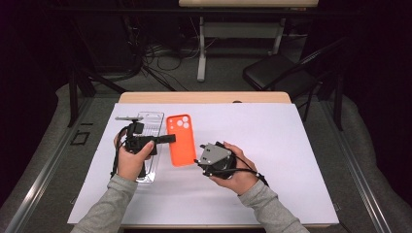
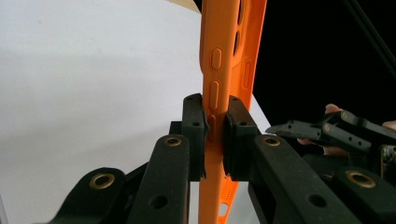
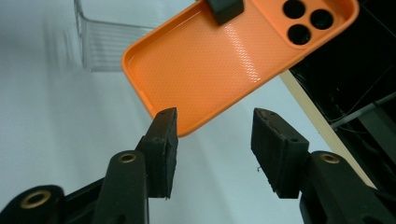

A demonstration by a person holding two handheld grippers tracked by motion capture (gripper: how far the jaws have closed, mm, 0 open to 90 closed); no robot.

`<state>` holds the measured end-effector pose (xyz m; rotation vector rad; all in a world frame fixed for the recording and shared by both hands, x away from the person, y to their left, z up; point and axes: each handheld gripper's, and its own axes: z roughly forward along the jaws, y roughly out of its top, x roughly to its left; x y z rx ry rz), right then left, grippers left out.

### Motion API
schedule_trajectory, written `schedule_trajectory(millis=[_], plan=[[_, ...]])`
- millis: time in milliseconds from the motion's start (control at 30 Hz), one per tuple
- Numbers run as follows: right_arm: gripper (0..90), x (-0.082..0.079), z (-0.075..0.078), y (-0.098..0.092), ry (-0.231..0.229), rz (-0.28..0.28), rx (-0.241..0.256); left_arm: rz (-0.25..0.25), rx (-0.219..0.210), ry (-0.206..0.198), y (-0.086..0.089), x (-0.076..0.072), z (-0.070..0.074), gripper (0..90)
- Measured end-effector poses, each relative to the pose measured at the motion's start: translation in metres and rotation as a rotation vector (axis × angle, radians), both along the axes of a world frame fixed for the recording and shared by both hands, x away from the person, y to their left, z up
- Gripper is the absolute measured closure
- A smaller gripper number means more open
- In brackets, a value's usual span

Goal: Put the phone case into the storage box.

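Observation:
An orange phone case (image 1: pixel 181 141) with three camera holes lies open side up over the white sheet (image 1: pixel 272 145). My left gripper (image 1: pixel 170 139) reaches in from the left and is shut on the case's long left edge. In the left gripper view the two pads pinch the side wall of the case (image 2: pixel 211 70) at its buttons, where the left gripper (image 2: pixel 215 121) closes. My right gripper (image 1: pixel 199 161) is open just off the case's near right corner. In the right gripper view the right gripper (image 3: pixel 217 123) faces the near end of the case (image 3: pixel 224 65) with nothing between its fingers.
A clear plastic tray (image 1: pixel 151 124) lies left of the case, partly under my left hand (image 1: pixel 130 160). The white sheet covers a wooden table (image 1: pixel 204 97). Beyond the table's far edge are a black chair (image 1: pixel 277 73), cables and table legs.

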<state>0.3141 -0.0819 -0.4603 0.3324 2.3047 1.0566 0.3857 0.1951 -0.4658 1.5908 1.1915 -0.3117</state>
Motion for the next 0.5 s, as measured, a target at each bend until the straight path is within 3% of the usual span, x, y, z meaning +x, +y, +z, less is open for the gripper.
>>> schedule_trajectory(millis=[267,500], plan=[[52.7,0.007,0.006,-0.009,0.023,-0.03,0.083,0.007,-0.006,-0.026,0.0,-0.003,0.002,81.4],[49.3,0.015,0.008,-0.013,0.072,-0.093,0.134,0.009,-0.015,-0.056,-0.002,-0.005,0.004,81.3]])
